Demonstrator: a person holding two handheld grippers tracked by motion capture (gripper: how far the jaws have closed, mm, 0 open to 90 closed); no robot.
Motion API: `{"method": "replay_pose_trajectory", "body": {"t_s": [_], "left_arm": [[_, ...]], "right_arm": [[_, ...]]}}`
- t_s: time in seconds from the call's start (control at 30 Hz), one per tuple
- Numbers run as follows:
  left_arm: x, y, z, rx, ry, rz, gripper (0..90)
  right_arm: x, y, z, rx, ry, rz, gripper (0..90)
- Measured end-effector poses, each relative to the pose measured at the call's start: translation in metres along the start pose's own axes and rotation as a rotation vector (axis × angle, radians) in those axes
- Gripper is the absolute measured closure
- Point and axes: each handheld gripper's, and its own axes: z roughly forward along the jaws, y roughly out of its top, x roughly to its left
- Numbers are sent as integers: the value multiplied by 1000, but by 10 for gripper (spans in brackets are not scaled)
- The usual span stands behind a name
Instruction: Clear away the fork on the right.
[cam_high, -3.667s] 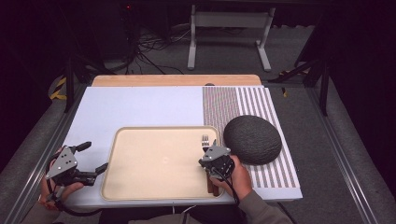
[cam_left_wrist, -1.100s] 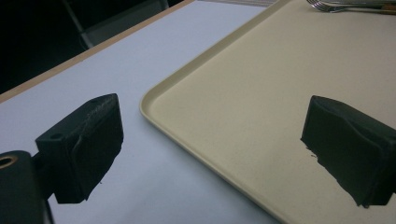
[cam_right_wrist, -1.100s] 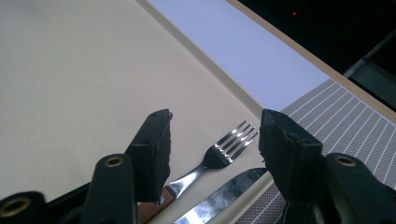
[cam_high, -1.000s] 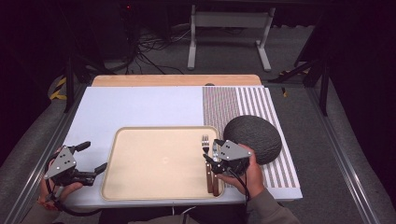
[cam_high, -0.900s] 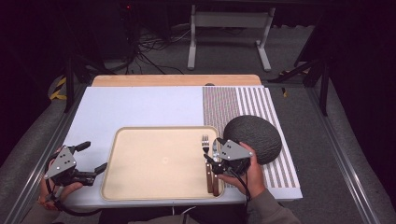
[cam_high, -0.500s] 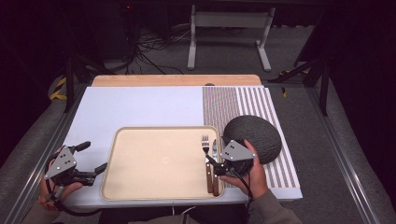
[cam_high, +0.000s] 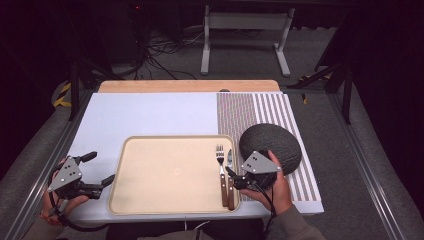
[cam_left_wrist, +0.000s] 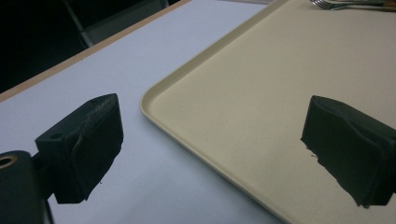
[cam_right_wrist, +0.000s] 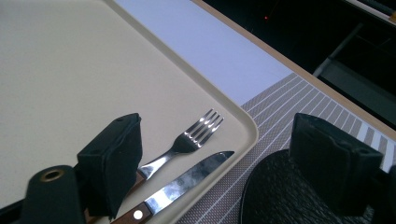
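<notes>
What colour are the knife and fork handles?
Brown wood on both the knife and fork; clearest in the high view.

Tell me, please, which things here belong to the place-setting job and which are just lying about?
In the job:
- tray
- fork
- knife
- dark bowl, upside down
- right gripper, jaws open by the knife

Lying about:
- striped mat
- white sheet
- left gripper, jaws open
</notes>
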Motion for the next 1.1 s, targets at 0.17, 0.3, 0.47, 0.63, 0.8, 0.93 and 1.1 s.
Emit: {"method": "replay_pose_trajectory", "body": {"t_s": [0.17,0.3,0.47,0.63,0.8,0.93,1.1], "left_arm": [[0,0,0,3,-5,-3,61],[-1,0,1,4,-7,-3,61],[-1,0,1,5,-7,-2,61],[-1,0,1,5,-8,-3,61],[-1,0,1,8,-9,-2,61],[-1,0,1,7,-9,-2,61],[-1,0,1,8,-7,3,61]], "right_arm": [[-2,-4,-4,8,-17,-2,183],[-4,-8,-9,16,-30,3,182],[-7,-13,-15,24,-40,8,183],[-10,-19,-20,34,-54,14,183],[-14,-27,-27,44,-81,25,183],[-17,-34,-31,55,-95,44,183],[-19,-42,-36,66,-111,55,183]]}}
